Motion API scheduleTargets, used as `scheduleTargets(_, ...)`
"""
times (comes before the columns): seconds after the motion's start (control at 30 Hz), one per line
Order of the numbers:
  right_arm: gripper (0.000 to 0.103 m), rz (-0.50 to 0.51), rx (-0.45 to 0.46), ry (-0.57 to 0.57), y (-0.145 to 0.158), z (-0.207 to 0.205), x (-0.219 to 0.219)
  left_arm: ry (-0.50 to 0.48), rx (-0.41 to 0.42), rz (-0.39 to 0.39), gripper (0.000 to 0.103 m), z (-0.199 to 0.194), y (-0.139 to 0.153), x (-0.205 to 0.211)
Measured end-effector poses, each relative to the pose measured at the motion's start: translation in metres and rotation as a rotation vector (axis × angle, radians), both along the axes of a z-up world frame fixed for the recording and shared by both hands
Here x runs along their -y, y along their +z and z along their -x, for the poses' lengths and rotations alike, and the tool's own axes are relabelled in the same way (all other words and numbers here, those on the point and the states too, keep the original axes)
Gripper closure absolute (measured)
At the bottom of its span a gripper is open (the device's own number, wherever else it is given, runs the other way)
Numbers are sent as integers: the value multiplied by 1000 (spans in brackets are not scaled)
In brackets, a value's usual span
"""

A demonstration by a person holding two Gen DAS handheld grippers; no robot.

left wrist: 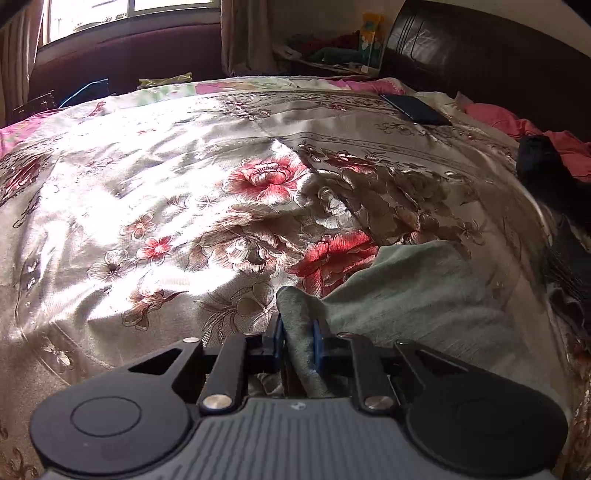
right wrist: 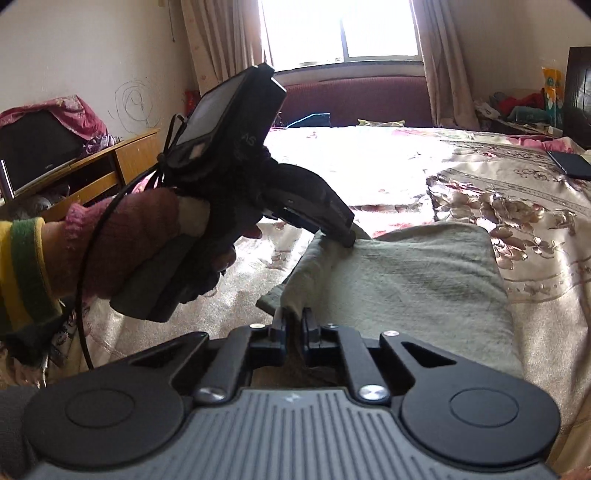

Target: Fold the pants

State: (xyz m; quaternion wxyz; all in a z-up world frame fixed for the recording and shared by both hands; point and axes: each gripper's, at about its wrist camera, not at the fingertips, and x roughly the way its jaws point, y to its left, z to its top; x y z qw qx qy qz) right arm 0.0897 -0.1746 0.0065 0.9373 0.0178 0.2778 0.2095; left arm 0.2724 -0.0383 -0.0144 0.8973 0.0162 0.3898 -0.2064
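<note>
While sun floods the floral bedspread (left wrist: 155, 177), pants (right wrist: 417, 269) lie folded — window (right wrist: 340, 29) behind.

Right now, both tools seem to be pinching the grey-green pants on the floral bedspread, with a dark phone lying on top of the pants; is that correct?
Not quite: the phone lies on the floral bedspread near the headboard, well apart from the grey-green pants, as both wrist views show. The rest holds: the left tool and the right tool each pinch the pants' edge.
</note>
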Motion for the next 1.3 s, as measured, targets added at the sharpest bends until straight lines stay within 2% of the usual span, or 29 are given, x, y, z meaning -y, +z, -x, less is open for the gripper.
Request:
scheduleTargets(0.1, 96, -7, 46, 4, 12, 0, -4, 4, 15, -7, 75, -6, 2, -3)
scheduleTargets(0.23, 95, 33, 12, 30, -7, -11, -24, -8, 11, -95, 72, -7, -19, 2)
scheduleTargets(0.3, 88, 75, -63, 49, -27, -16, -36, 14, 13, -78, 69, -5, -24, -2)
scheduleTargets(0.37, 82, 77, -61, 61, -32, -10, -38, 34, 23, -53, 65, -3, -22, -8)
scheduleTargets(0.43, 61, 73, -34, 86, -25, -1, -36, 51, 44, -38, 62, 4, -17, -14)
scheduleTargets(0.57, 60, -4, 25, 54, -4, 17, -13, 86, 143, -63, 59, 36, -2, -21)
scheduleTargets(0.7, 60, -30, 77, -94, 1, 17, 23, 52, 212, -62, 54, 73, -1, -14)
scheduleTargets(0.8, 59, -9, 10, -219, -13, 3, 46, -4, 162, -148, 50, 79, -25, 2)
scheduleTargets(0.83, 60, -22, -42, -237, -20, -2, 51, -2, 155, -161, 49, 79, -31, 4)
scheduleTargets(0.9, 60, -35, -136, -251, -30, -7, 57, 22, 146, -136, 46, 77, -29, 1)
scheduleTargets(1.0, 60, -30, -62, -241, -17, 12, 54, 69, 143, -90, 45, 84, -16, -8)
scheduleTargets(1.07, 56, -7, -25, -232, -12, 21, 49, 84, 146, -81, 45, 98, -13, -13)
scheduleTargets(1.13, 54, 31, -48, -237, -18, 18, 43, 84, 118, -90, 44, 111, -18, -15)
scheduleTargets(1.2, 56, 51, -130, -259, -30, 6, 43, 96, 71, -106, 43, 121, -26, -16)
scheduleTargets(1.3, 56, 37, -101, -244, -20, 20, 42, 128, 85, -89, 43, 139, -19, -20)
